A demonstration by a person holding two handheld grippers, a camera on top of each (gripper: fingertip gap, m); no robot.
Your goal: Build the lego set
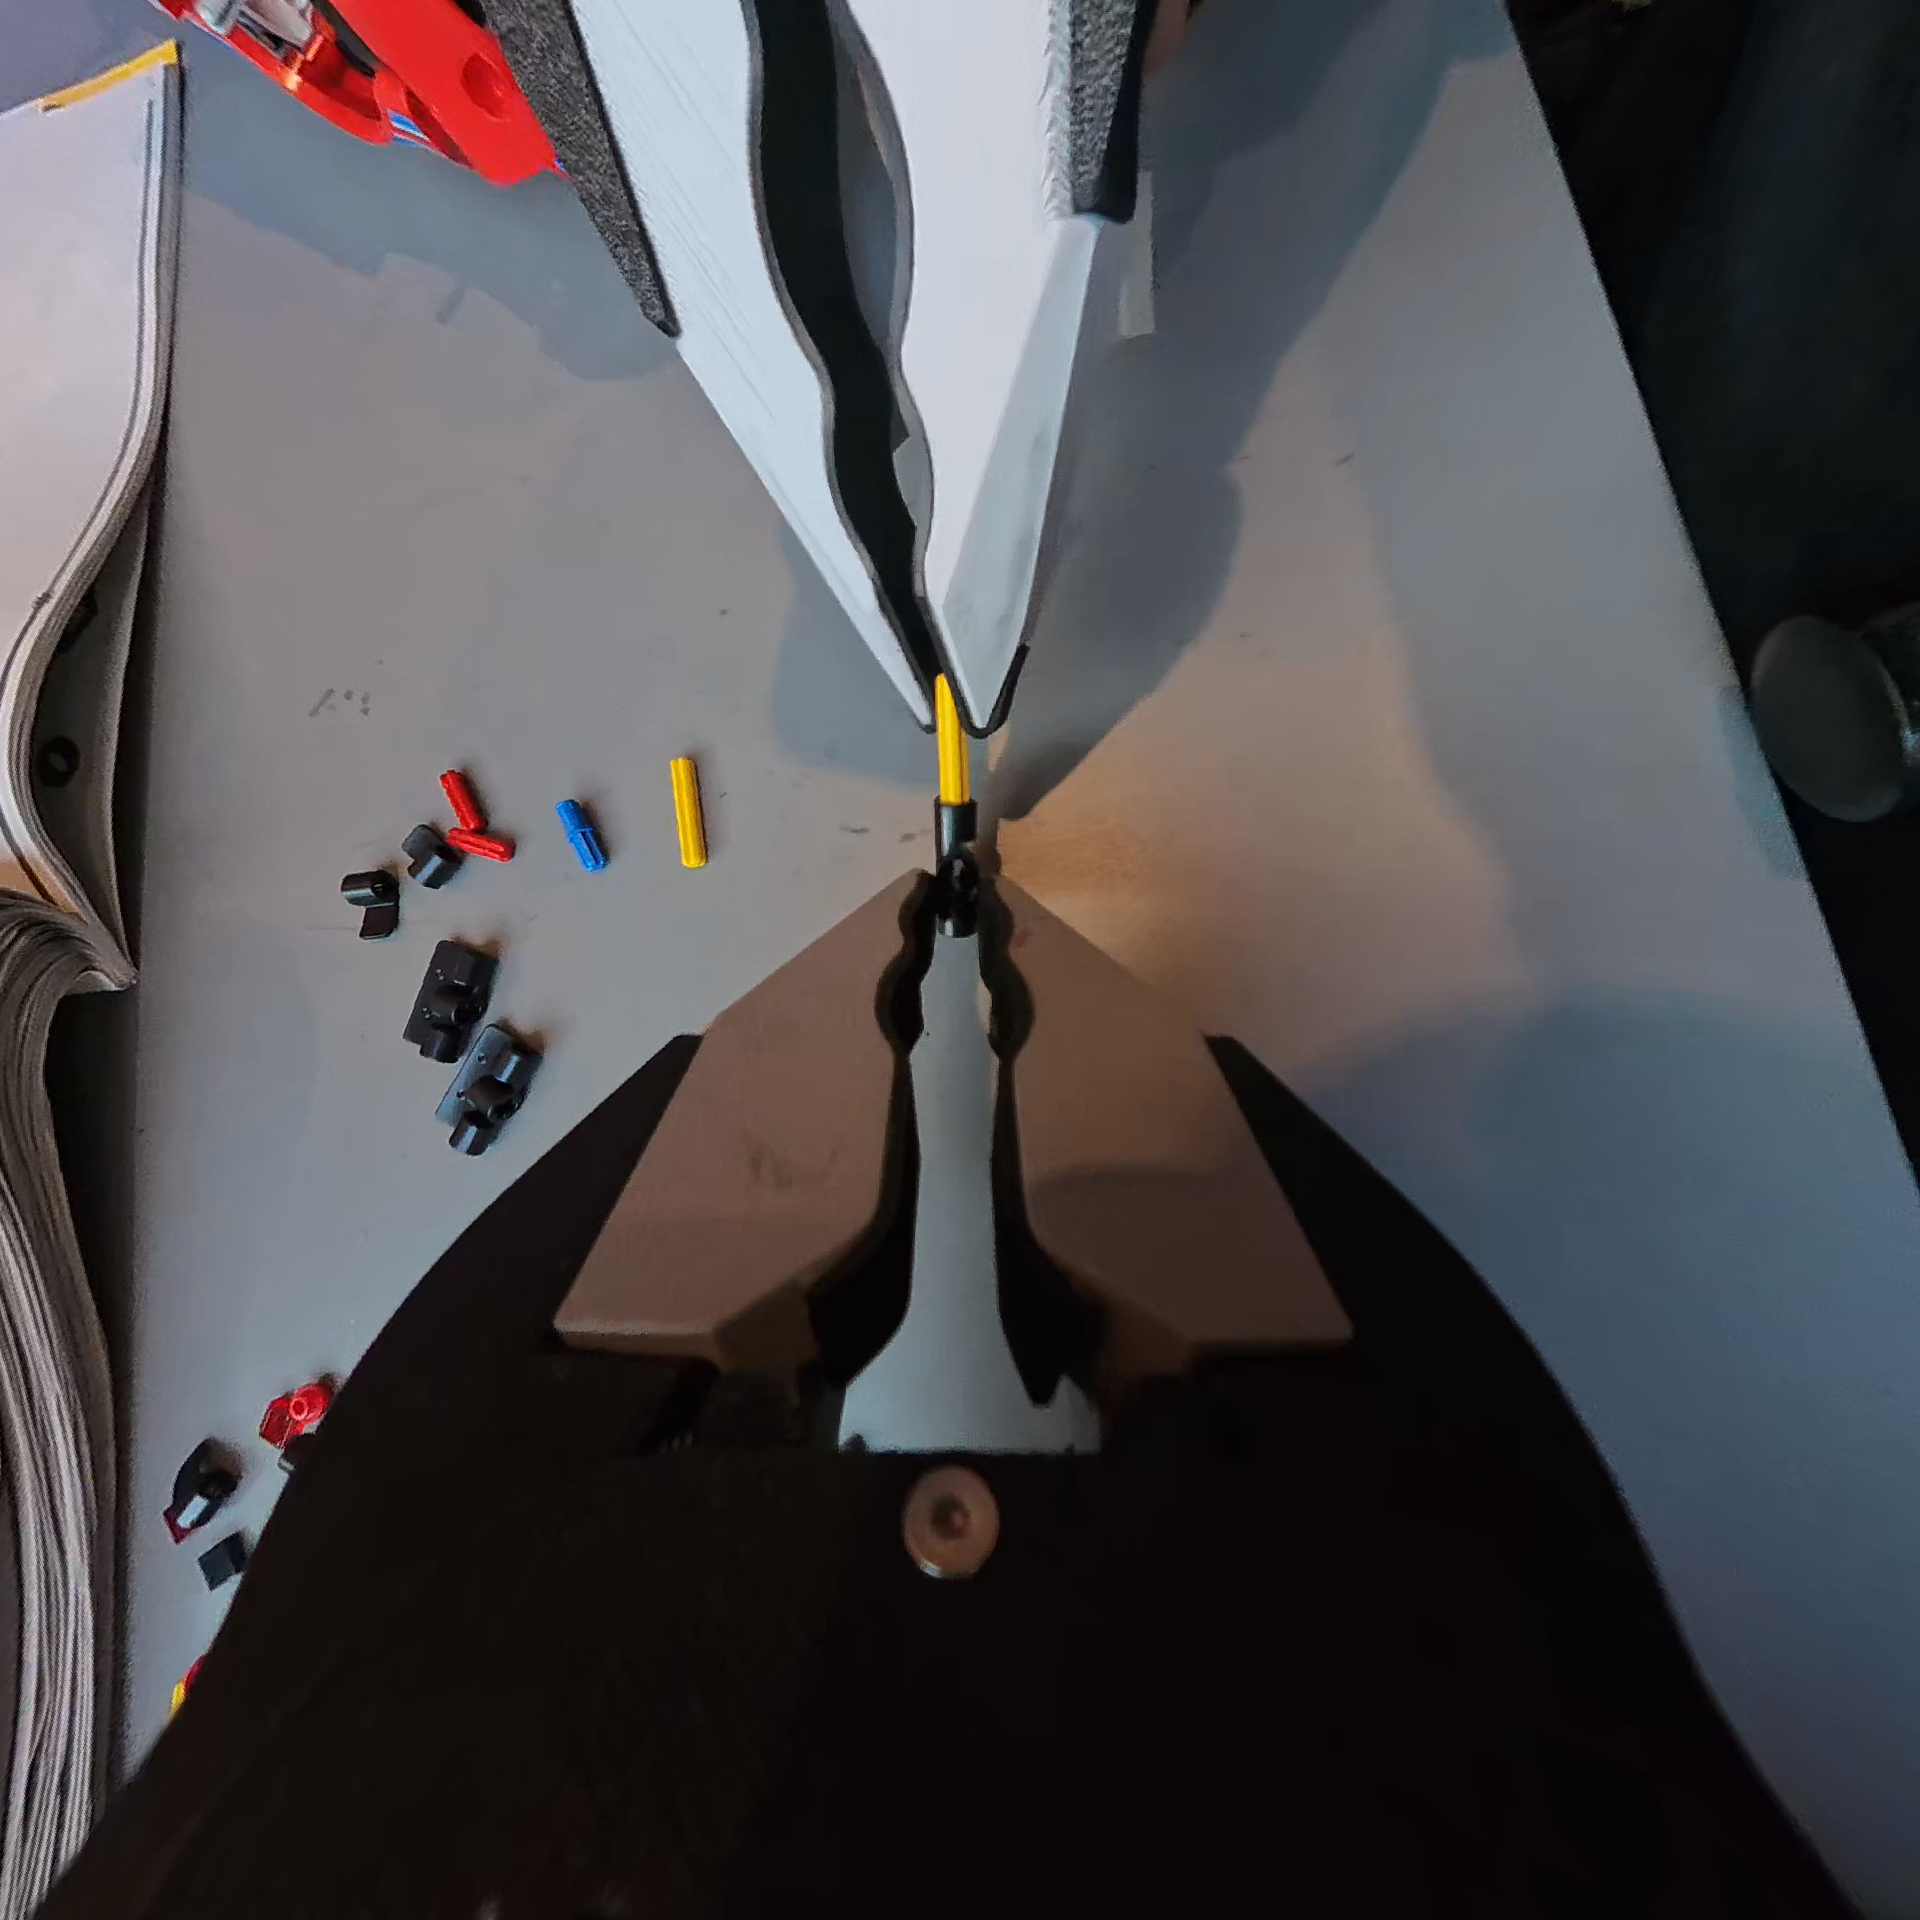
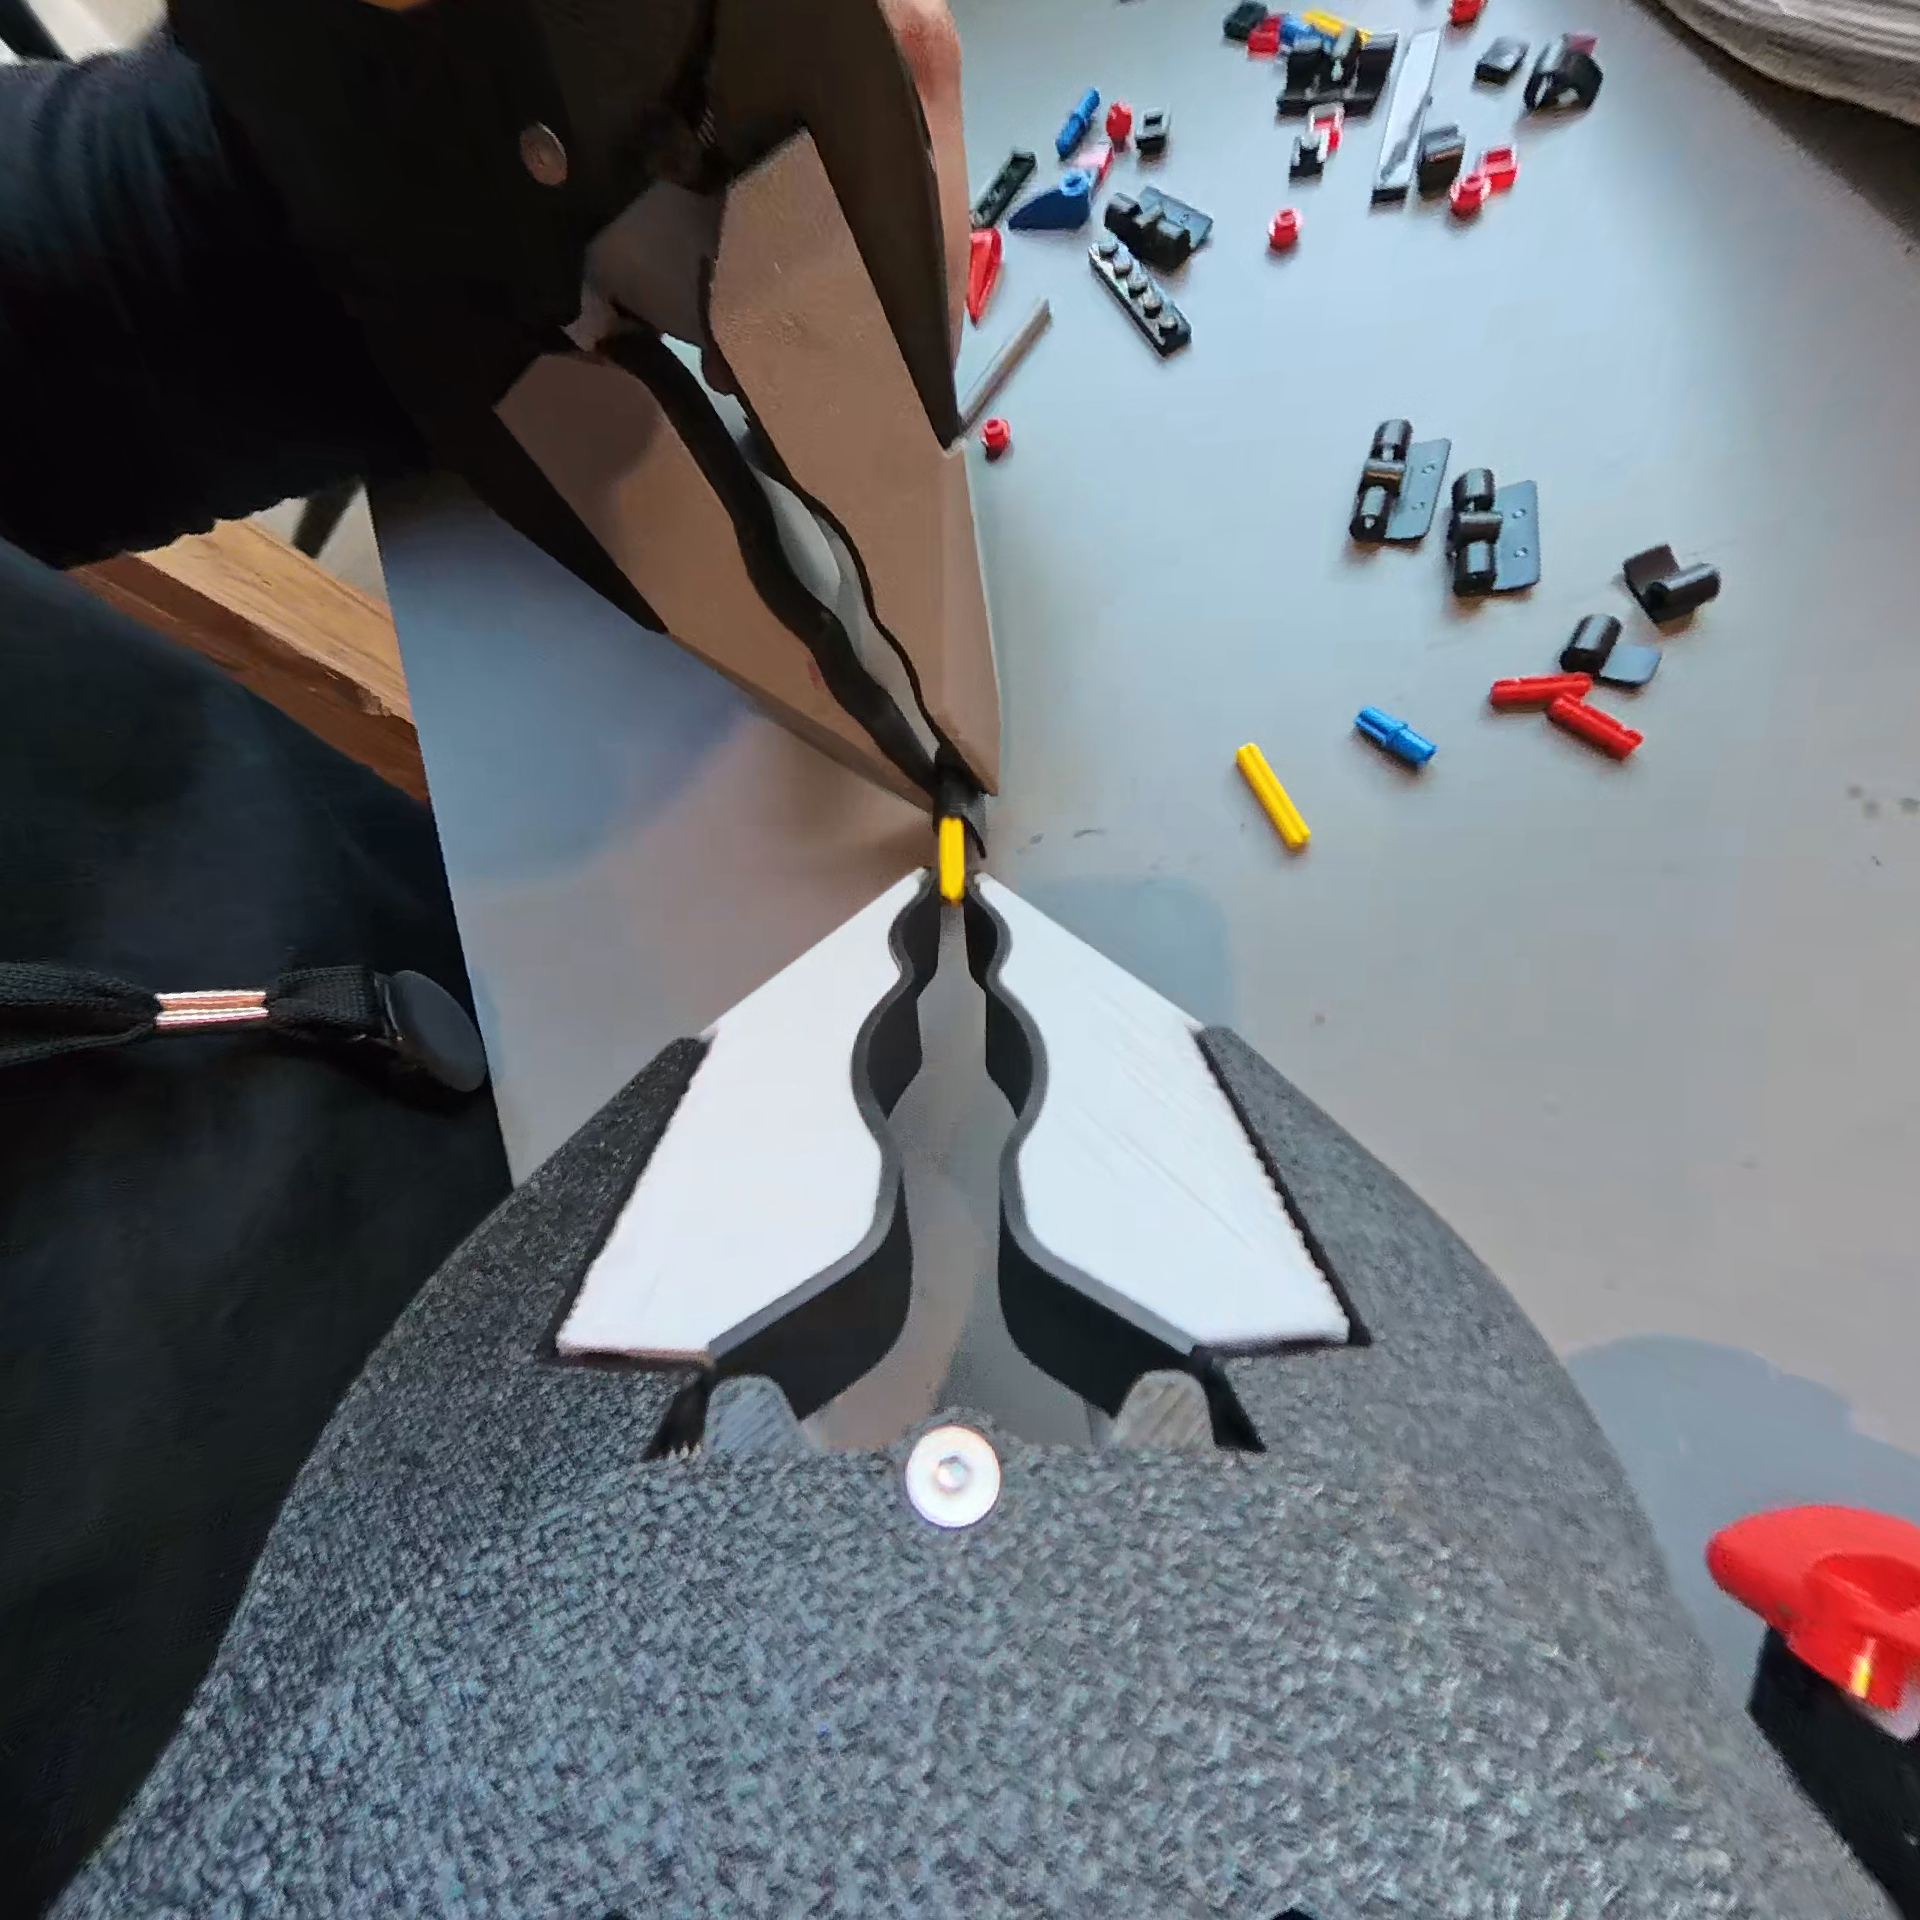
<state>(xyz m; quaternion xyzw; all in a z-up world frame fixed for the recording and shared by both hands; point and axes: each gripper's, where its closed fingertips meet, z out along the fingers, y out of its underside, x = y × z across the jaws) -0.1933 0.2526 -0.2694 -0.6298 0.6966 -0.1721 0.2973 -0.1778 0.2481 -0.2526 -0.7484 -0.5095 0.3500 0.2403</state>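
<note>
The left tool (image 1: 954,902), tan-fingered, is clamped on a small black connector (image 1: 953,873). The right tool (image 2: 950,894), white-fingered, is clamped on a yellow axle (image 2: 950,858). The two tools meet tip to tip above the table (image 1: 1299,727), and the axle's far end sits at or in the connector's mouth; how deep it has gone cannot be told, since much of the yellow still shows between the tips.

So this step, joining axle to connector, looks under way but not seated.

Most of the build appears left to do. To the left of the left tool's tips lie a second yellow axle (image 1: 688,811), a blue pin (image 1: 580,833), two red pins (image 1: 470,821), small black clips (image 1: 400,878) and two black hinge plates (image 1: 468,1044), all loose and apart from one another. Beyond the right tool, up and to its right, a wider scatter of black, red and blue pieces (image 2: 1340,114) lies unjoined on the table.

Some work does seem done: a red assembled body (image 1: 416,83) sits beyond the left tool to its upper left, and shows again close to the right tool's lower right side. An open booklet (image 1: 73,468) lies at the far left of the left tool.
</note>
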